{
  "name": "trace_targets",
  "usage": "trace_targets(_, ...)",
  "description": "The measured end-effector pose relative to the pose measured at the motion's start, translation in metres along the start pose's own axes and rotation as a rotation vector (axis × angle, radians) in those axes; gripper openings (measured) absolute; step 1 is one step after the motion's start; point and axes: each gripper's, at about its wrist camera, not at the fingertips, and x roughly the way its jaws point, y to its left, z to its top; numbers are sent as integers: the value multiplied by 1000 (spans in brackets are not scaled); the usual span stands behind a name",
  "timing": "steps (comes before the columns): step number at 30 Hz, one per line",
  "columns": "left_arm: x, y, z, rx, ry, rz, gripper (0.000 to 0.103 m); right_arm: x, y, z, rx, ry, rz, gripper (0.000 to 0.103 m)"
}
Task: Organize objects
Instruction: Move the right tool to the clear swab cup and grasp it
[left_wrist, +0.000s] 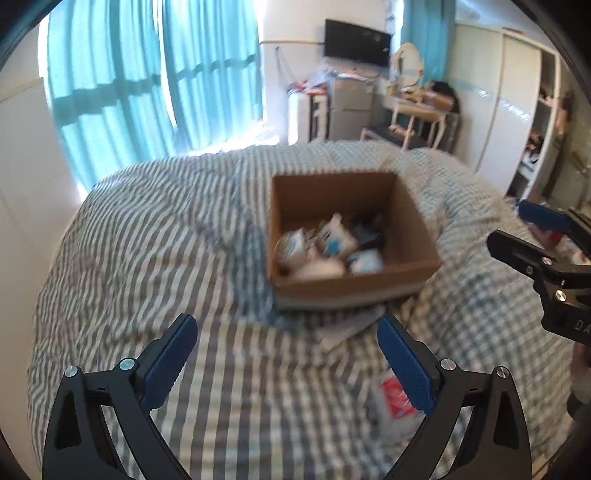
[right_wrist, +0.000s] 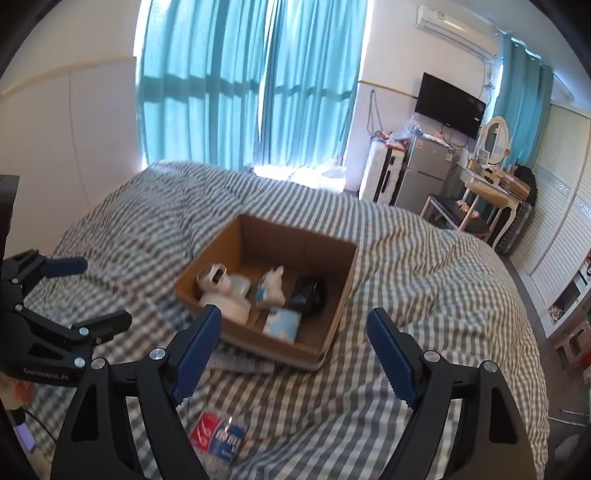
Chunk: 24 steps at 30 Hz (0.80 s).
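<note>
I hold both grippers above the striped bedcover (right_wrist: 424, 258), each with its fingers spread wide and nothing between them: the left gripper (left_wrist: 286, 358) and the right gripper (right_wrist: 293, 339) hover short of the cardboard box (right_wrist: 334, 295), which I judge keeps either one free to take the next item. The box sits near the middle of the bed and already holds a white container (right_wrist: 225, 295), a small white figure (right_wrist: 271, 288), a dark object (right_wrist: 308, 291) and a blue-and-white pack (right_wrist: 282, 323). One item lies outside it, a red-and-blue packet (right_wrist: 216, 435) on the cover just below the right gripper; I judge it the next pick. The right wrist view shows the box contents sharply; the left wrist view blurs them but shows the packet's red face (left_wrist: 395, 398) beside its right finger. A flat paper (right_wrist: 240, 363) protrudes from under the box.
</note>
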Motion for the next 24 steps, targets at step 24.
trace_targets(24,58,10,-74,-142,42,21,101,111,74,-122,25,353,161,81)
